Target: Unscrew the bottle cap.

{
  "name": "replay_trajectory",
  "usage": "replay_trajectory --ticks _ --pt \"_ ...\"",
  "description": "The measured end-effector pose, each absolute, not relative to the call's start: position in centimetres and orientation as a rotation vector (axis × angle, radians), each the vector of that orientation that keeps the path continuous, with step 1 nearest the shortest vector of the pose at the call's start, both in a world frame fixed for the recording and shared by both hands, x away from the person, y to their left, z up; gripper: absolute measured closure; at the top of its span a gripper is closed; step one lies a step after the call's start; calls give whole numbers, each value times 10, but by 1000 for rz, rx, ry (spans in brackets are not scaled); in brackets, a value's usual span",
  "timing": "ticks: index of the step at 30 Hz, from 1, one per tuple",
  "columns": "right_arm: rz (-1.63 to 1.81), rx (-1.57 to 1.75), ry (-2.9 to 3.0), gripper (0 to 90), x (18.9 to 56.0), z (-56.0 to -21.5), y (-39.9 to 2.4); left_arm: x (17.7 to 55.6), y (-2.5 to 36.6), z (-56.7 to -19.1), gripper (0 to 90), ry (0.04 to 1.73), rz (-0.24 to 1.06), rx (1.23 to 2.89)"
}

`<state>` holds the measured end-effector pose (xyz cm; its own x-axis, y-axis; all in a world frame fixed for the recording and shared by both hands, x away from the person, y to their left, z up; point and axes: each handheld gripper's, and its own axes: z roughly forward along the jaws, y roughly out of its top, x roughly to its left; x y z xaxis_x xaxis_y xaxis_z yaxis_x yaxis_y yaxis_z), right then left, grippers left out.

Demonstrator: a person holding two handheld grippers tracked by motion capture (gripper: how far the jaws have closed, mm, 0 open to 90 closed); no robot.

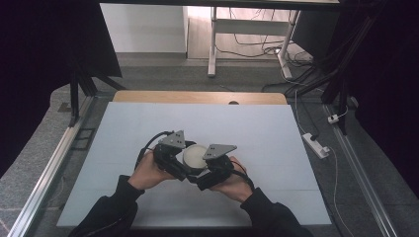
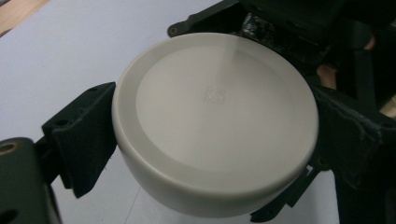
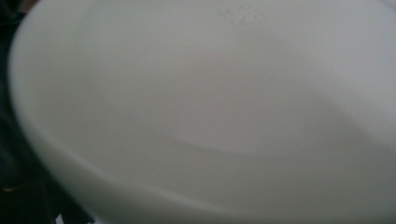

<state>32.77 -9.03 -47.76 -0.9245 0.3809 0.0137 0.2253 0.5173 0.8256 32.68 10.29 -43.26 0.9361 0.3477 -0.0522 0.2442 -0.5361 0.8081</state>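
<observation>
White round lid [image 2: 215, 121] sits between both grippers near the middle of the table [image 1: 276, 128], toward its near edge. Left gripper [image 1: 174, 159] has its fingers [image 2: 84, 135] spread wide and pressed on opposite sides of the lid rim, so it's gripping the lid across its diameter, flat face up toward the camera. No long axis, it's a disc. Right gripper [image 1: 213, 170] comes in from the opposite side, just as near; its view is too close and blurry, so its finger state can't be told, probably touching the lid [image 3: 196, 116]. Whether the lid rests on the table or is lifted is unclear.
</observation>
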Motion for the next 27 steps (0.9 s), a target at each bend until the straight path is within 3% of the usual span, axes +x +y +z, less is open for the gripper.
replay_trajectory --ticks 10,14,17,27 --pt "1339 638 2552 66 334 -479 -93 320 85 -431 80 658 233 2143" --pt "1336 629 2558 66 334 -479 -94 322 87 -431 70 614 210 2145" --pt "1356 598 2568 66 333 -477 -95 323 93 -428 0 566 192 2135" --pt "1414 486 2614 66 329 -474 -94 329 116 -418 0 272 82 2170"
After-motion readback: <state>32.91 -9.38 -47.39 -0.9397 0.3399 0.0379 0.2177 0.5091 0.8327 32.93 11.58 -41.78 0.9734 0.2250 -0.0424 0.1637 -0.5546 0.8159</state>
